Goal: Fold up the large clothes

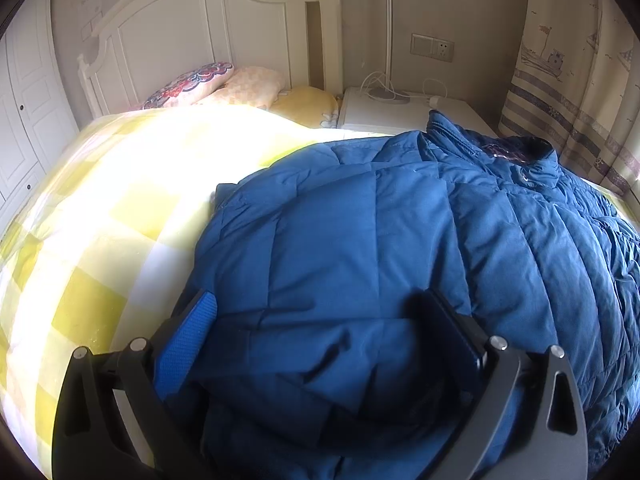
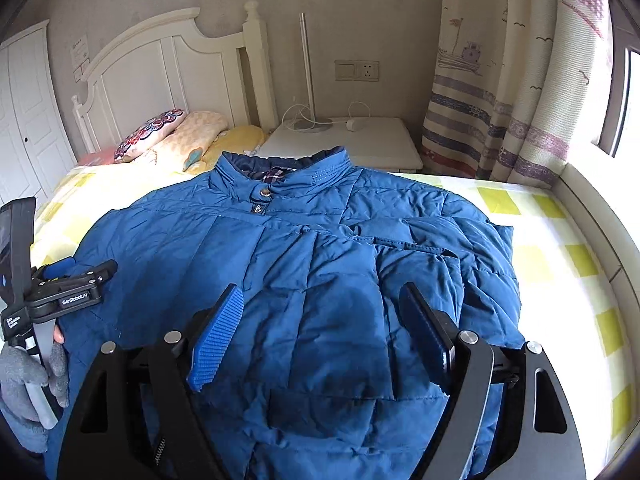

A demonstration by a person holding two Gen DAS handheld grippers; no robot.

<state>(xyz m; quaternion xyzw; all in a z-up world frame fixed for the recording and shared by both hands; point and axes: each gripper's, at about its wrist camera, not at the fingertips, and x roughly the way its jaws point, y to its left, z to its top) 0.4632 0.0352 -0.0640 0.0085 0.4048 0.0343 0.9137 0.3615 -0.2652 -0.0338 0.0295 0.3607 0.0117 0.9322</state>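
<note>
Two grippers are seen over one blue padded jacket (image 2: 304, 264), and neither is clamped on it. The right gripper (image 2: 320, 332) is held with its jaws wide apart, the ribbed blue pad (image 2: 218, 344) on one side and the dark pad (image 2: 426, 340) on the other, with the jacket's folded front lying below and between them; no cloth is pinched. In the left wrist view, the left gripper (image 1: 324, 332) is likewise spread, its fingers straddling a bunched fold at the jacket's near edge, though whether the pads press on that fold cannot be told for certain; they look apart from it.

Ahead of the right gripper the jacket is laid front-up on the checked yellow bedspread (image 2: 556, 264), collar (image 2: 280, 168) farthest away, toward the pillows (image 2: 176, 136) and white headboard (image 2: 152, 76). Both sleeves appear to be tucked in across the body already, so a lengthwise fold is judged to be the step still owed. To the left of the right gripper the other tool is seen from the side, gripped by a grey-gloved hand (image 2: 28, 376) at the jacket's edge.

Trouble is easily pictured from here. The filling is puffy and springy, so a tucked sleeve could be sprung loose once nothing is holding it. A shallow bite could take only the slick outer shell, and the layers beneath would be left behind when lifted. If the two sides are raised unevenly, the fold would be skewed and the hem dragged off line.
</note>
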